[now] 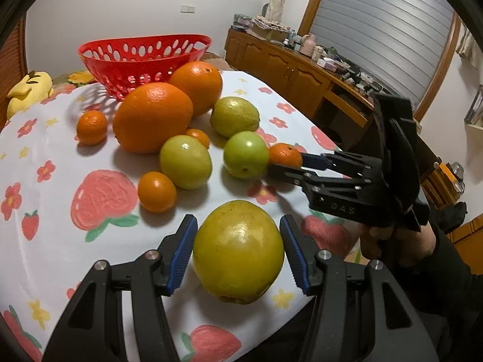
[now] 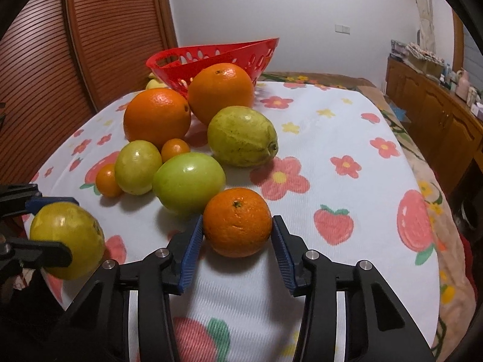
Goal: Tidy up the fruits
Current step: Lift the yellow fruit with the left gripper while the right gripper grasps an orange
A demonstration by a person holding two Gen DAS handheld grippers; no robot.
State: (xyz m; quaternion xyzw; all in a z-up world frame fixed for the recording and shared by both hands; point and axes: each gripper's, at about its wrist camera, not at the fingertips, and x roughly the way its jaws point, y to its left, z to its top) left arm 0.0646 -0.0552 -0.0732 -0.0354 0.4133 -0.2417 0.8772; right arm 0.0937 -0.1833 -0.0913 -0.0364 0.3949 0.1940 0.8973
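With the left tongs (image 1: 238,256) clenched on a yellow-green fruit (image 1: 238,252) and the right tongs (image 2: 238,235) clamped on a small orange (image 2: 237,221), both low over the bench (image 2: 332,138), either round fruit could squirt free, while the red basket (image 1: 145,60) behind looks empty.

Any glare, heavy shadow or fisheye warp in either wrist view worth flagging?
Left wrist: glare spots on the green fruits and yellow fruit; basket throws dotted shadows on the cloth; dark bent corners. Right wrist: highlight on the green fruit, louvred door bowed, tangerine sharp.
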